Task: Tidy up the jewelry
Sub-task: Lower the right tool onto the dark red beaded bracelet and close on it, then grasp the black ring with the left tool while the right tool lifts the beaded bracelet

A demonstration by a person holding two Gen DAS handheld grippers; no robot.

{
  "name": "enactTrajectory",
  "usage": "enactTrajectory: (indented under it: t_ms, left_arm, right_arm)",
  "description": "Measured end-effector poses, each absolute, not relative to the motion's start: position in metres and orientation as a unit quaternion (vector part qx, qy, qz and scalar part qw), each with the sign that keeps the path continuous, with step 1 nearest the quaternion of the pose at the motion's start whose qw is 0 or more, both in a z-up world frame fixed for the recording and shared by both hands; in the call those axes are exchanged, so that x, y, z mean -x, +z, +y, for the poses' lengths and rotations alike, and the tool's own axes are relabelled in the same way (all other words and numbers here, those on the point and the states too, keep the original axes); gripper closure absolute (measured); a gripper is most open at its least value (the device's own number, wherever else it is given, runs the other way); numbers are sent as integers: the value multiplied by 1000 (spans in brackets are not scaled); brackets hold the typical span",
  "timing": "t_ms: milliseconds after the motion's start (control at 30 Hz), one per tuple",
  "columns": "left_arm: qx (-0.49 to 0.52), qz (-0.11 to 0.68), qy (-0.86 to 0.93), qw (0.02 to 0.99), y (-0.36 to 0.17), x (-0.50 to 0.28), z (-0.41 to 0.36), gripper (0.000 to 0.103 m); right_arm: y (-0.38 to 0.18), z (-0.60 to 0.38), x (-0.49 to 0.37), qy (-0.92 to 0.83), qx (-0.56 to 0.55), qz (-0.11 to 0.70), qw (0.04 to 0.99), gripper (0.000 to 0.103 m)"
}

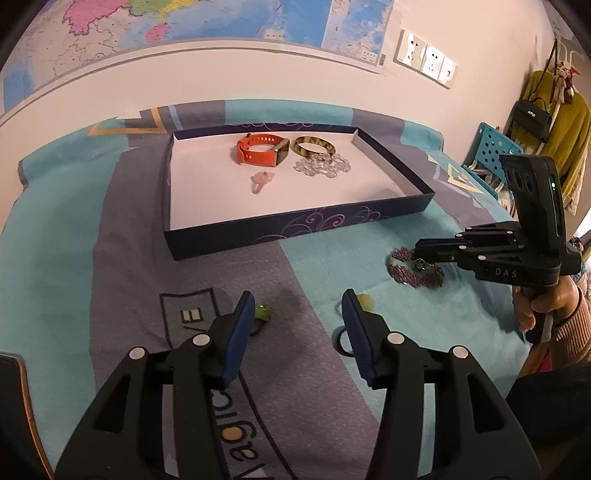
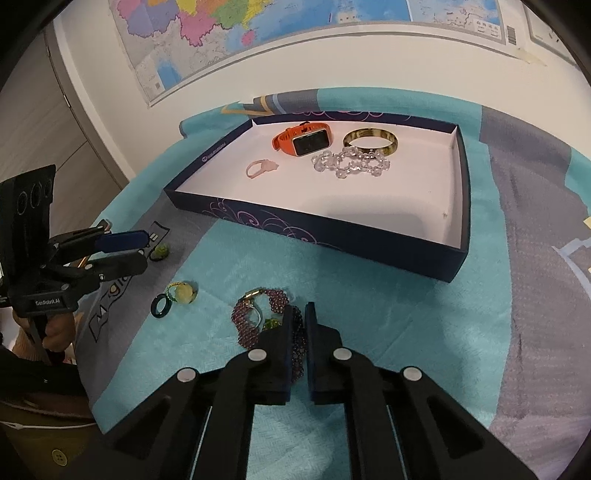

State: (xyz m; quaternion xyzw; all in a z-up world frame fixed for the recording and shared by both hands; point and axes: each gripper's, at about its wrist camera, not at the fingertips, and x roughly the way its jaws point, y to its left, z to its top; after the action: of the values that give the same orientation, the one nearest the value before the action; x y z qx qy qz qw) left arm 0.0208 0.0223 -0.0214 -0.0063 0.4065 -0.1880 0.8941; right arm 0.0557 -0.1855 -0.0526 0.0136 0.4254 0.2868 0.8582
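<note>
A dark blue tray point(image 1: 295, 225) point(image 2: 332, 229) holds an orange watch point(image 1: 258, 149) point(image 2: 301, 140), a gold bangle point(image 1: 314, 146) point(image 2: 370, 142), a clear bead bracelet point(image 1: 322, 167) point(image 2: 351, 165) and a pink ring point(image 1: 261, 180) point(image 2: 260, 169). My right gripper point(image 2: 300, 314) point(image 1: 419, 251) is shut on a purple bead bracelet point(image 2: 258, 321) point(image 1: 415, 271) lying on the cloth. My left gripper point(image 1: 297, 308) point(image 2: 142, 245) is open and empty above a green ring point(image 1: 263, 312) point(image 2: 161, 252), a yellow charm point(image 1: 365, 301) point(image 2: 184, 293) and a dark ring point(image 1: 341, 341) point(image 2: 161, 305).
A teal and grey cloth point(image 1: 66, 266) point(image 2: 406, 332) covers the table. A wall with a map point(image 1: 184, 33) stands behind the tray. A blue chair point(image 1: 491, 147) and hanging clothes point(image 1: 565, 140) are at the right.
</note>
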Motion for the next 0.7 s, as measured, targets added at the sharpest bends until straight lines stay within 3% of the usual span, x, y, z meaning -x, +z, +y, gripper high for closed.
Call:
enactTrajectory:
  t_ms: [433, 633, 700]
  left_arm:
    - [-4, 413, -213, 885, -27, -16, 9, 54]
    - [-1, 418, -216, 883, -30, -15, 8, 54]
    - [1, 419, -216, 882, -31, -15, 9, 55]
  right_arm:
    - [-30, -186, -41, 301, -24, 394, 868, 102]
    - [-46, -193, -54, 271, -33, 421, 865, 81]
    - [-50, -191, -55, 273, -32, 425, 862, 81]
